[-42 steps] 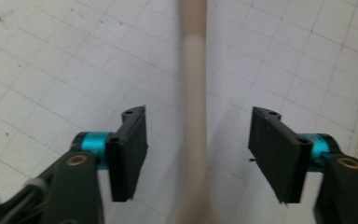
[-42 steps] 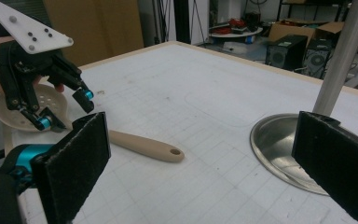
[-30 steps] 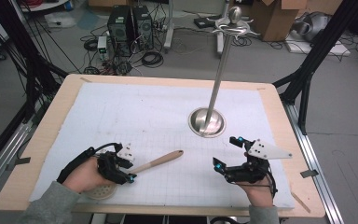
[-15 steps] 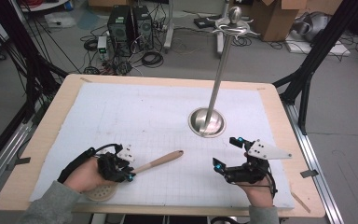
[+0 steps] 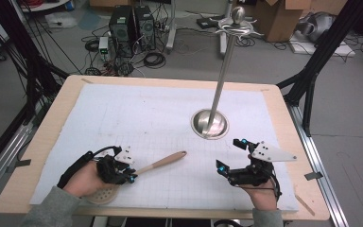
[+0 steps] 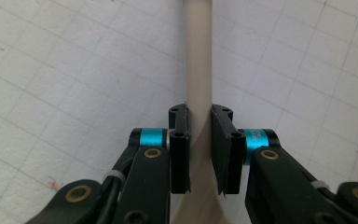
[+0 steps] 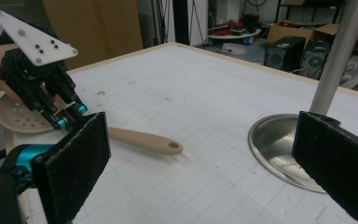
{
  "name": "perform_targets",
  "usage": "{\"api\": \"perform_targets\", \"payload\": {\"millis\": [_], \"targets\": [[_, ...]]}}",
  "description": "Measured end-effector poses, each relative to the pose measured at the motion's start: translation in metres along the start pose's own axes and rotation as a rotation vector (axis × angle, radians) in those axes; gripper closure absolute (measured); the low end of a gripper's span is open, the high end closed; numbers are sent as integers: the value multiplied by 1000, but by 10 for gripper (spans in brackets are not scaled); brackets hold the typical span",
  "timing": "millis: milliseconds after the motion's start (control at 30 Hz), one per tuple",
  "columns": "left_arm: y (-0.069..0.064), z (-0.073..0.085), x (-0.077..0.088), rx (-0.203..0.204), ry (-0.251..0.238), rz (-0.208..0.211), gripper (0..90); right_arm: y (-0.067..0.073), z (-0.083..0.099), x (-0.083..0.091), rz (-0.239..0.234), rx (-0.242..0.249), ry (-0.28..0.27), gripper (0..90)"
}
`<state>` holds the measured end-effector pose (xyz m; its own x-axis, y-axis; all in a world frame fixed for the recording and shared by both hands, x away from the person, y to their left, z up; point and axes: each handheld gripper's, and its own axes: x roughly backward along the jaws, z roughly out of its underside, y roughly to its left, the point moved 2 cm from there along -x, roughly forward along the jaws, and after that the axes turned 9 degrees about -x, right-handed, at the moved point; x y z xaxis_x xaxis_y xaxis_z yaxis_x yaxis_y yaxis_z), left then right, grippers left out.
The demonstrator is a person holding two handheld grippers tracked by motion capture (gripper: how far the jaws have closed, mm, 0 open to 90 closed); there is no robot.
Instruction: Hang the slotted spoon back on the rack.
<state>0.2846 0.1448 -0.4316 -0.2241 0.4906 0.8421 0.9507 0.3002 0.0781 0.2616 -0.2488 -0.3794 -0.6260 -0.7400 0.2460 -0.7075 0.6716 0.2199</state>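
Slotted spoon [image 5: 144,169] is seen in the high view near the table's [image 5: 66,101] near left edge, clamped at its handle by the left gripper [image 5: 131,172], whose jaws have just been closing; right gripper [image 5: 230,158] is held apart at near right. Left gripper view: handle pinched between both pads. Right gripper view: jaws spread wide, nothing between, metal stand [image 7: 284,149] beyond.

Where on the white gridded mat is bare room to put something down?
The far half of the white gridded mat, left of the steel stand base, is bare. A smaller bare patch lies between the beige slotted spoon and the right gripper. Crowded: the near left corner, where the left gripper has just closed on the spoon's handle.
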Motion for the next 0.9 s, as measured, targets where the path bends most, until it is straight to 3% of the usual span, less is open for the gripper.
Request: {"api": "perform_targets", "payload": {"millis": [333, 667, 900], "targets": [[5, -9, 25, 28, -92, -34, 779, 1, 0, -1, -2, 0, 2, 31], [18, -25, 46, 88, -220, -61, 779, 1, -2, -3, -13, -2, -3, 31], [28, -34, 54, 114, -254, -60, 779, -3, -3, -1, -11, -9, -17, 31]]}}
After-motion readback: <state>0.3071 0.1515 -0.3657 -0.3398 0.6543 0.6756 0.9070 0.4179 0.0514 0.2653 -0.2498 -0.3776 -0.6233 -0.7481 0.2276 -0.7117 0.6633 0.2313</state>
